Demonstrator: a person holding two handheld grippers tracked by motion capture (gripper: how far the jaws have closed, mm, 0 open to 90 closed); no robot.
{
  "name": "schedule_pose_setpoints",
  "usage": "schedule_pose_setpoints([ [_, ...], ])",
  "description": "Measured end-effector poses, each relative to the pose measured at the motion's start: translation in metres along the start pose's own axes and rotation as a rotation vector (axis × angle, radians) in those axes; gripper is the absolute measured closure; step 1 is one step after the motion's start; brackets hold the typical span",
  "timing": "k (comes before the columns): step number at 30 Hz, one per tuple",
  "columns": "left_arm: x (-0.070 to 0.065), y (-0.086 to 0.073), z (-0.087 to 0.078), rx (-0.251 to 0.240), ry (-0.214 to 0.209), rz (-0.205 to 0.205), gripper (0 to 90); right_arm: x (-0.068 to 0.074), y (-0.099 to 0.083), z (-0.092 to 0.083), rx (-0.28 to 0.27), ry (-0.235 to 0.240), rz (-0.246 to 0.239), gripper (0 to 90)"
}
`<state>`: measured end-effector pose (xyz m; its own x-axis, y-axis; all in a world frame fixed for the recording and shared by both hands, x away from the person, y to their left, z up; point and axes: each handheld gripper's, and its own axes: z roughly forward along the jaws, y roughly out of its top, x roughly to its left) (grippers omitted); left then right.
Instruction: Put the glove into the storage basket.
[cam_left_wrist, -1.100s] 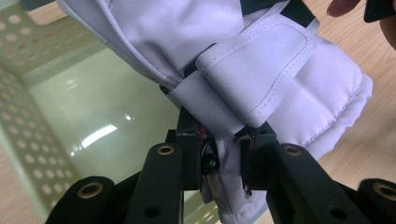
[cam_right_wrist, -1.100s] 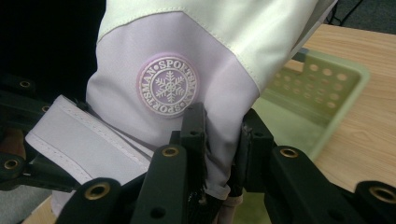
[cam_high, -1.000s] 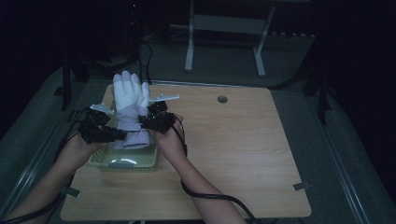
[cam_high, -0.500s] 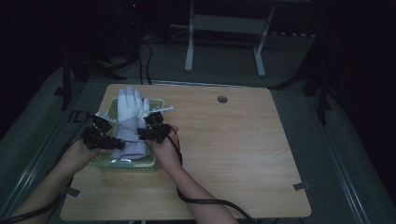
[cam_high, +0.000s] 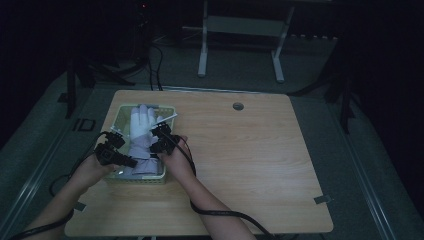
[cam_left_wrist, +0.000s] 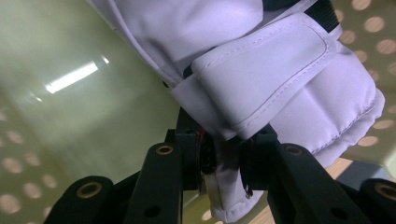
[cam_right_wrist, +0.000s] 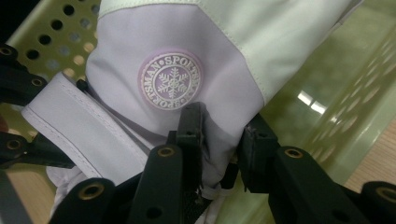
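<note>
Wooden worktop (cam_high: 260, 165) carries a pale green perforated basket (cam_high: 120, 114) near its left edge. White ski glove (cam_high: 141, 131) lies inside, fingers pointing away. Left hand-held gripper (cam_high: 131, 163) clamps the cuff; right hand-held gripper (cam_high: 156, 142), jaws just opening, apparently pinches cuff fabric.

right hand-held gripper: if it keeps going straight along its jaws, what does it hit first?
The glove itself: the right hand-held gripper has its cuff fabric pinched between the jaws, its jaws having just been opening slightly. Beyond the glove, likely the pale green perforated basket, though depth there is unclear.
</note>
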<state>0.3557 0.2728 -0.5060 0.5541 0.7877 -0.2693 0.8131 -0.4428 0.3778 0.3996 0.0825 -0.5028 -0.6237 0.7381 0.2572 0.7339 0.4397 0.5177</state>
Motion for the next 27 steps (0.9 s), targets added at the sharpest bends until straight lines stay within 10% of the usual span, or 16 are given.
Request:
schedule_pose_setpoints([
  [15, 0.0, -0.005, 0.008, -0.024, 0.027, -0.031, 57.2, 0.005, 0.001, -0.001, -0.053, -0.03, -0.079, 40.4],
  [27, -0.002, -0.012, -0.016, -0.282, 0.014, -0.029, 18.5, 0.002, 0.008, -0.031, -0.166, 0.059, -0.161, 21.6],
])
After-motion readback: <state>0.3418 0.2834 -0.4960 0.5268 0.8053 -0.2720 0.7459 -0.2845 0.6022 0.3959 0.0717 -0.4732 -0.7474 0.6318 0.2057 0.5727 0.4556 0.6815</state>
